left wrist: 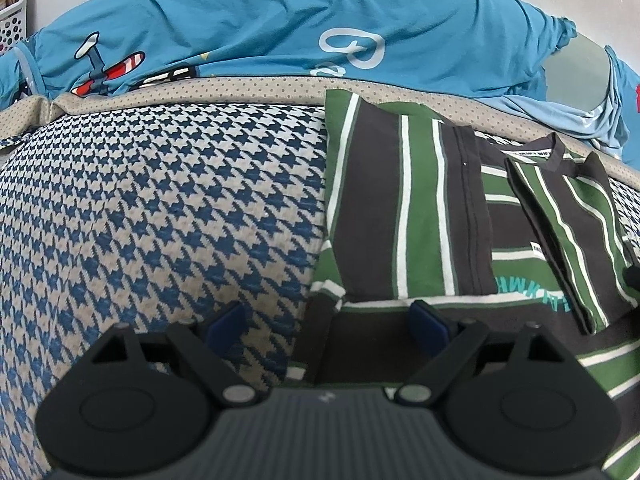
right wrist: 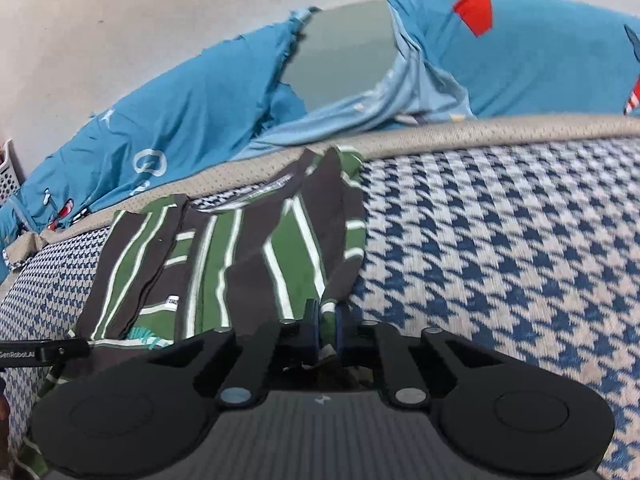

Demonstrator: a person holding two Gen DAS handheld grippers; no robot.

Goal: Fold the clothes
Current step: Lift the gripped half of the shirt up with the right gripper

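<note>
1. Your striped shirt [left wrist: 420,208] (green, dark brown, white) lies on the houndstooth cover [left wrist: 160,208], both sleeves folded in over the body, collar toward the far edge.
2. Your left gripper [left wrist: 326,320] hangs over the shirt's near left edge, jaws wide apart. Nothing between the pads; one pad over the cover, the other over the shirt.
3. Your right gripper [right wrist: 325,330] has its jaws nearly closed, pinching a fold of the shirt's [right wrist: 248,256] near right edge between the blue pads [right wrist: 313,332].
4. Fabric bunches up just ahead of the right pads; the right sleeve stands slightly raised.
5. A blue printed blanket [left wrist: 280,32] is heaped behind the shirt, along the beige trim [left wrist: 240,88].
6. White basket [left wrist: 16,16] at far left, against the wall.
</note>
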